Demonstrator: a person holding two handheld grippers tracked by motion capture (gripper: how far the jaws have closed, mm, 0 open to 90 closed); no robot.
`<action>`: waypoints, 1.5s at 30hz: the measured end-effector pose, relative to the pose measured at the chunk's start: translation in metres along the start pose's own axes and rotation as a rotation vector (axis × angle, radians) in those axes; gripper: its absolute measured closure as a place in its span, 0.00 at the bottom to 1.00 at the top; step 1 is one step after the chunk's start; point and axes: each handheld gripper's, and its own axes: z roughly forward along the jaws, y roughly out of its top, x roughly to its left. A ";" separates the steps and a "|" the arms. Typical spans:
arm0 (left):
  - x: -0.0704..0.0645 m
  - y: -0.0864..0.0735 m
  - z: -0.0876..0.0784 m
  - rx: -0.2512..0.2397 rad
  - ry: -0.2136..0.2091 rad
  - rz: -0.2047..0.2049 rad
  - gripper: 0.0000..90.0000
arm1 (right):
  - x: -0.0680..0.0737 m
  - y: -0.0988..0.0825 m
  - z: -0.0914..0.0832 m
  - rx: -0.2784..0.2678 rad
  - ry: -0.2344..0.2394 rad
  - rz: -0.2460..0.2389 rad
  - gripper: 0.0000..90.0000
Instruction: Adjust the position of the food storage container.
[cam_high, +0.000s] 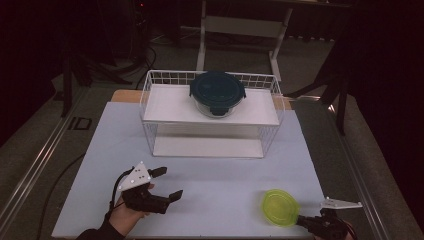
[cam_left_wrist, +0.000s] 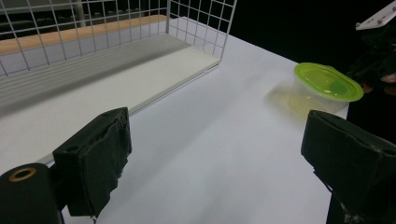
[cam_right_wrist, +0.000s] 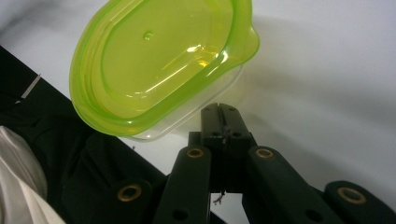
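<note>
Desk (cam_high: 210, 175): pale blue-white top, bearing all items below. Wire basket (cam_high: 150, 95): white, two-tiered, standing at the far middle of the desk, with a white shelf board above and another below. Dark container (cam_high: 217, 93): round, clear-bodied, with a dark teal clip lid, set on the upper shelf of the basket, slightly right of its middle. Left tool (cam_high: 165, 184): black, with a grey three-cornered plate on top, held in a hand at the near left, well apart from the basket; its jaws stand wide apart with nothing between them, and bare desk shows in the gap in the left gripper view. Green-lidded container (cam_high: 281, 207): small, clear body, bright yellow-green lid, at the near right of the desk close to the near edge. Right tool (cam_right_wrist: 218, 122): black, at the near right corner, jaws pressed together, their tips touching the near side of the container just under the lid's rim; whether they pinch the rim cannot be told.
</note>
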 end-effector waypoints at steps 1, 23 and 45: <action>0.000 0.000 0.000 0.000 0.000 0.001 0.09 | 0.000 0.001 0.002 0.001 0.005 0.002 1.00; 0.000 -0.001 0.000 0.003 -0.001 0.001 0.09 | 0.018 0.040 0.037 0.047 0.060 -0.078 1.00; 0.000 -0.001 0.000 0.005 0.000 0.004 0.09 | 0.024 0.035 0.043 0.075 0.081 -0.069 1.00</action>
